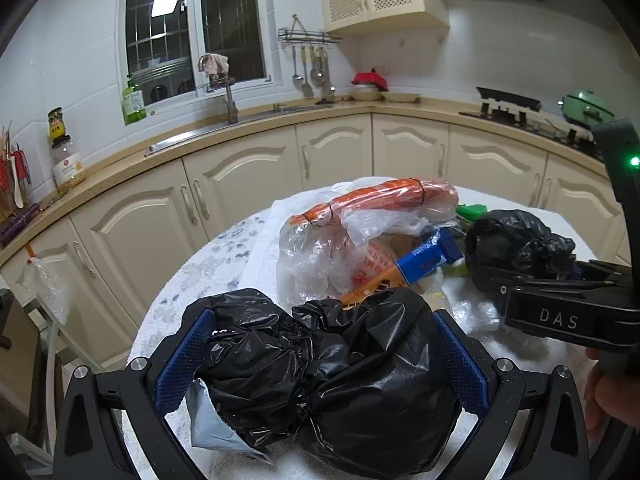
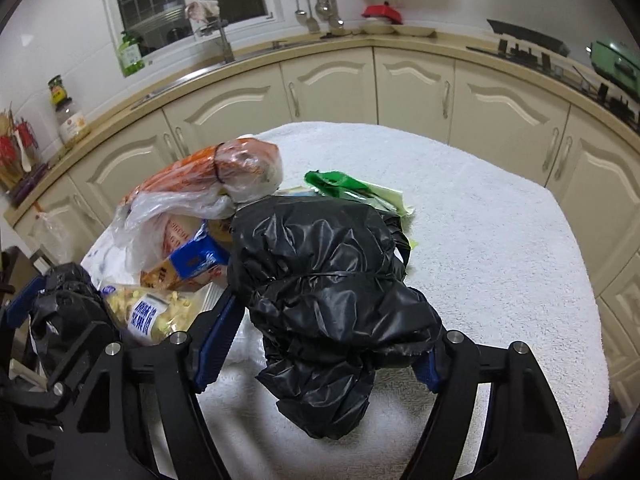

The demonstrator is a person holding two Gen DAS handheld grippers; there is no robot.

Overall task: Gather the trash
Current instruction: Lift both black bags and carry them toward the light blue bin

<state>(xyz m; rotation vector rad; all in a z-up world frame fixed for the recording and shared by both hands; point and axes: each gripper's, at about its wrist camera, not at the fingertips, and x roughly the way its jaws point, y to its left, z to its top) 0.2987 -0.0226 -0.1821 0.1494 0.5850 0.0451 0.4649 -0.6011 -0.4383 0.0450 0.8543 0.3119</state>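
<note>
A pile of trash lies on a table covered by a white towel (image 2: 480,208). My left gripper (image 1: 320,360) is shut on a tied black rubbish bag (image 1: 332,380); it also shows in the right wrist view (image 2: 64,312). My right gripper (image 2: 320,340) is shut on a second black bag (image 2: 324,280), also seen at the right of the left wrist view (image 1: 516,240). Between them lie a clear plastic bag with an orange wrapper (image 1: 360,204), a blue carton (image 1: 428,260), a yellow snack packet (image 2: 152,312) and a green wrapper (image 2: 340,184).
Cream kitchen cabinets (image 1: 256,184) and a beige counter curve behind the table. A sink with a tap (image 1: 228,100), a green bottle (image 1: 134,100), jars (image 1: 68,160) and a hob with a green pot (image 1: 588,108) stand on the counter.
</note>
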